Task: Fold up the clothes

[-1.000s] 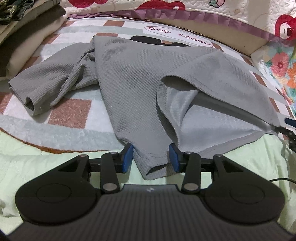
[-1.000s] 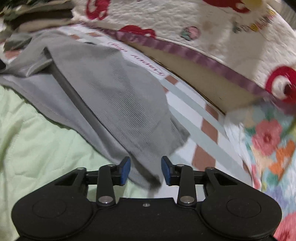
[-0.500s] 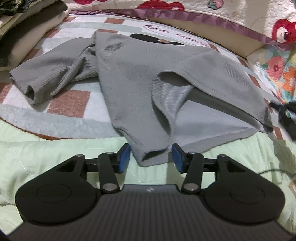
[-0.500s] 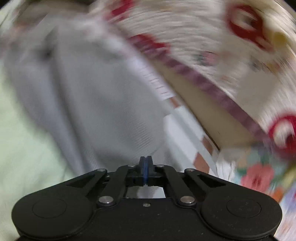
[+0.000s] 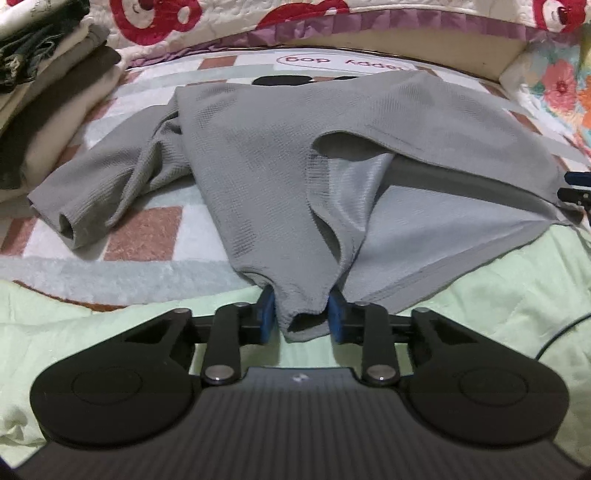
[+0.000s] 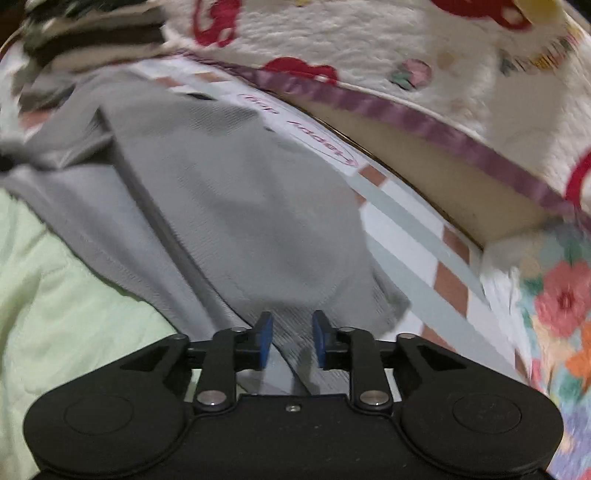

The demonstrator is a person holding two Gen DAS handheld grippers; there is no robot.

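Observation:
A grey waffle-knit shirt lies spread on the checked blanket, one sleeve out to the left. Its near hem corner sits loosely bunched between the blue pads of my left gripper, which is open with a narrowed gap and brushes the cloth on both sides. The shirt's right side runs up to my right gripper, also open, with grey fabric lying between its fingers. The right gripper's tip shows at the shirt's far right corner in the left wrist view.
A pile of folded clothes sits at the back left. A quilted cover with red prints rises behind the checked blanket. A pale green quilt lies in front, and floral fabric at the right.
My left gripper moved forward onto the hem corner and its gap narrowed. My right gripper, shut half a second ago, has reopened over the shirt's right edge.

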